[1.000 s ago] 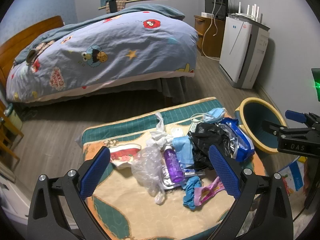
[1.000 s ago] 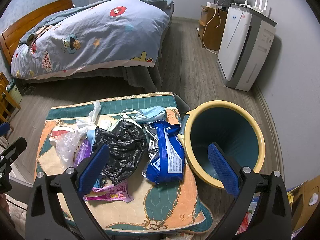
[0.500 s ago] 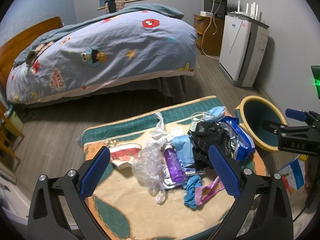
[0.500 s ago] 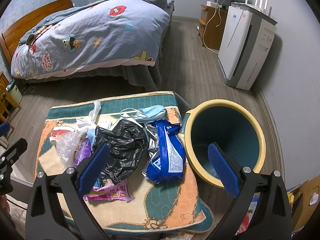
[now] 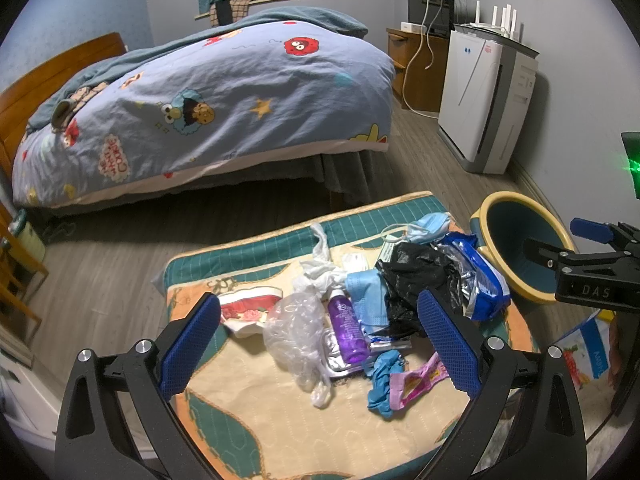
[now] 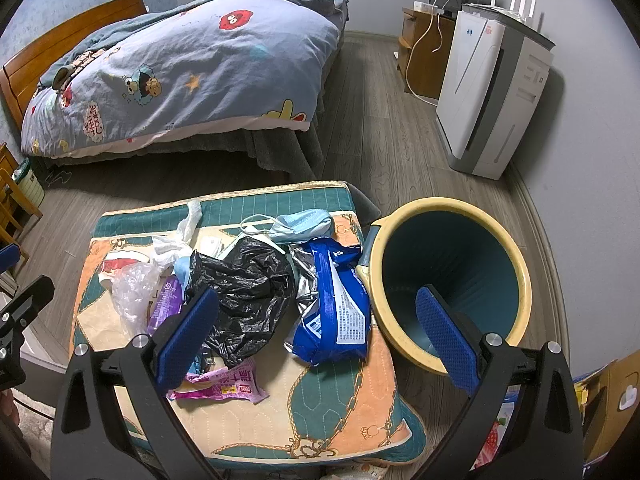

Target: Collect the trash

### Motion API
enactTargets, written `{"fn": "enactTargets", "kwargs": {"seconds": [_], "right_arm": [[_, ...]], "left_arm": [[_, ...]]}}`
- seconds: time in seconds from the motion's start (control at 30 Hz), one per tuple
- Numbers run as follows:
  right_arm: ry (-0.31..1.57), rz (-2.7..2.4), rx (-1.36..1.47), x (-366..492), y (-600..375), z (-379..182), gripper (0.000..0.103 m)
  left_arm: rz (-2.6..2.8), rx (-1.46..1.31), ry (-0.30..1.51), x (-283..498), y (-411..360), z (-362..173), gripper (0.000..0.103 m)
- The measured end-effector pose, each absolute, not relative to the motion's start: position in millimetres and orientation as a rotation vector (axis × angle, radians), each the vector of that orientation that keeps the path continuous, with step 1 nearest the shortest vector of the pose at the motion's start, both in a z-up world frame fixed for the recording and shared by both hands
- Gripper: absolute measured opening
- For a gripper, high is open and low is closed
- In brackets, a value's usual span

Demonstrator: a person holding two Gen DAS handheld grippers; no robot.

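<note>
Both grippers are spread wide with nothing in them. The left gripper [image 5: 320, 340] hangs above the near edge of the cushion [image 5: 256, 412], and the right gripper [image 6: 316, 328] sits over the cushion's side nearest the bin [image 6: 450, 280], one blue pad [image 6: 446, 338] in front of the bin's opening.

All the trash sits on that patterned cushion. Closest to the near edge is a pink wrapper [image 6: 222, 386], with a crumpled blue glove [image 5: 382, 376] right against it. Just past those, toward the middle of the cushion, a purple bottle [image 5: 347, 328] lies on a foil sheet, and a clear plastic bag [image 5: 296, 332] is bunched up touching its side away from the bin. On the bin side of the bottle there's a big crinkled black bag [image 6: 244, 288], and beside that a blue and white snack package [image 6: 334, 312] lying at the cushion edge right next to the bin.

Toward the cushion's far edge there's a white plastic bag [image 5: 320, 264] and a light blue face mask [image 6: 302, 222], its loops trailing over the black bag.

The bin stands on the floor touching the cushion's side, yellow rim, dark teal inside. Beyond the cushion is the bed [image 6: 180, 68] with a cartoon duvet, and past the bin a white air purifier [image 6: 492, 92] stands against the wall.
</note>
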State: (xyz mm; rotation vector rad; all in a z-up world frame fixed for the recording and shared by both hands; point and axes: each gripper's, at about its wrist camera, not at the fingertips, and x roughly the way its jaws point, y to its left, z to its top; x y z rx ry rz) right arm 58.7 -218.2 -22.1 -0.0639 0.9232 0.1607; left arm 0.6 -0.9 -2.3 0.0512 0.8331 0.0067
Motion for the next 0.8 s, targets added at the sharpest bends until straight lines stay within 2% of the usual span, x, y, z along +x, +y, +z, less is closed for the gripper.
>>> {"fn": "enactTargets", "kwargs": {"seconds": [0.8], "right_arm": [[0.928, 0.161, -0.064, 58.6, -218.0, -27.3, 0.097]], "left_arm": [[0.008, 0.054, 0.835, 1.1, -1.7, -2.7, 0.098]]}}
